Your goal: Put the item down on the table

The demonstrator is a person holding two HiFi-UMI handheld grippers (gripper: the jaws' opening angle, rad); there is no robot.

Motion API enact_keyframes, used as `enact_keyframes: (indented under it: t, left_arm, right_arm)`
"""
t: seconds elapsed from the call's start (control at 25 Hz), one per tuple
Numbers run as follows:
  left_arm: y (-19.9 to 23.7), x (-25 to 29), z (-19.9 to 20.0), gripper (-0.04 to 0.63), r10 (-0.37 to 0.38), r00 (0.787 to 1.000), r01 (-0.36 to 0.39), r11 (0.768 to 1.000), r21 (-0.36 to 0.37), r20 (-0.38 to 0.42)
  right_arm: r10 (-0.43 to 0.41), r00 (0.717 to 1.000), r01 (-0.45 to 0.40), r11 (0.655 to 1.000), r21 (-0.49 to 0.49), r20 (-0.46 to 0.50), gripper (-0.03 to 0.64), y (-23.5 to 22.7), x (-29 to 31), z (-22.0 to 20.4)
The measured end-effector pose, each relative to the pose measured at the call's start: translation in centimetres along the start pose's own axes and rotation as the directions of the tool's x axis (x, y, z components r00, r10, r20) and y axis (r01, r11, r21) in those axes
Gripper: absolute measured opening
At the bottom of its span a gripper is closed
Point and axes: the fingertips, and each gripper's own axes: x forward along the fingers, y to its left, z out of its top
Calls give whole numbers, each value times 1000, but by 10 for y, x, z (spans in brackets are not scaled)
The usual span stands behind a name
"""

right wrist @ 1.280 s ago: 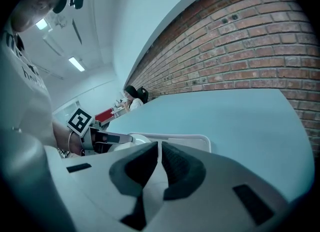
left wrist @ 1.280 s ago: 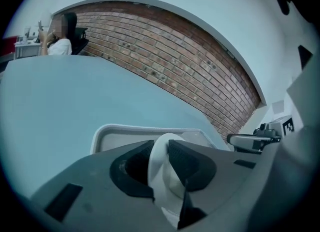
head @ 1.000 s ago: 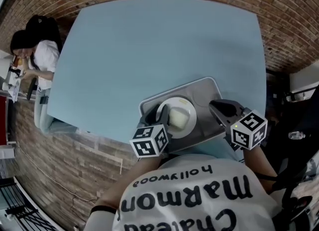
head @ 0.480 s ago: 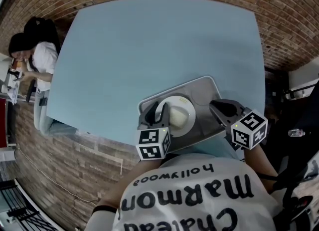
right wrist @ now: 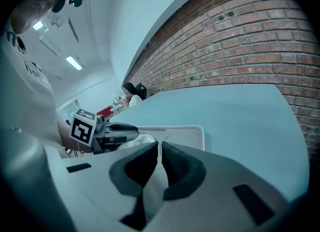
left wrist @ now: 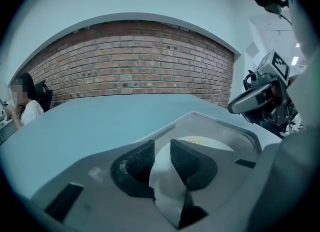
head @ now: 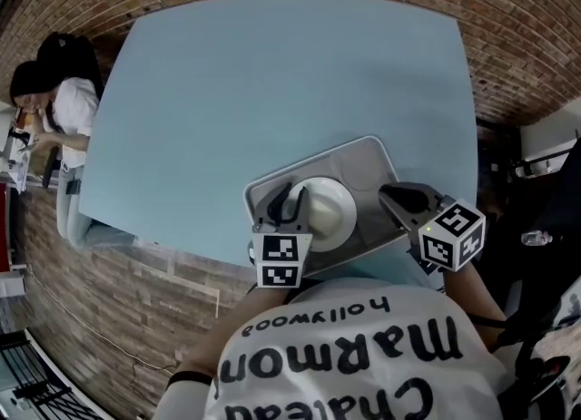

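Observation:
A grey tray point(head: 363, 160) lies on the light blue table point(head: 272, 73) close to its near edge, with a white plate point(head: 327, 210) on it. My left gripper point(head: 285, 199) reaches in over the tray's left side. Its jaws stand on either side of the plate's near rim and are shut on it; in the left gripper view the white rim point(left wrist: 165, 186) fills the gap. My right gripper point(head: 388, 195) sits at the tray's right edge. In the right gripper view its jaws point(right wrist: 160, 158) are almost together on the tray's pale rim.
A seated person point(head: 64, 105) is beyond the table's left side. Brick point(head: 508, 37) surrounds the table. The wide blue tabletop stretches away beyond the tray.
My left gripper has turned and shifted a little left, so its marker cube now faces up squarely. The right gripper has stayed where it was.

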Motion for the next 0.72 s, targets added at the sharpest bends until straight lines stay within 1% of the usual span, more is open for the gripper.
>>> enact_keyframes:
  t: [0.12,0.32,0.44,0.52,0.6,0.64,0.72]
  left_arm:
    - [-1,1,1,94,-3,1000,3,1000,-16,4]
    - [7,-12,6,94,8,999,-4,996,-92,42]
    - [12,-29,20,93,1,995,14,989,-150,96]
    - [12,-43,30,85,-28,989,56,981,-188,145]
    - [10,-63,40,64,-80,975,125,970,-209,209]
    - [8,-76,46,53,-110,962,165,963,-214,248]
    - [5,-104,54,31,-163,932,242,945,-220,324]
  right_arm:
    - [5,1000,-5,1000,-6,-4,15,0,-1,-2]
    - [38,999,-38,999,-27,13,15,10,-4,1]
    - [61,998,-59,997,-51,29,15,21,-4,5]
    - [60,997,-56,994,-91,38,15,30,-5,10]
    - [48,998,-41,990,-135,45,15,41,-8,16]
    - [36,998,-28,988,-152,52,15,45,-10,18]
    - [14,997,-1,985,-173,74,15,55,-15,24]
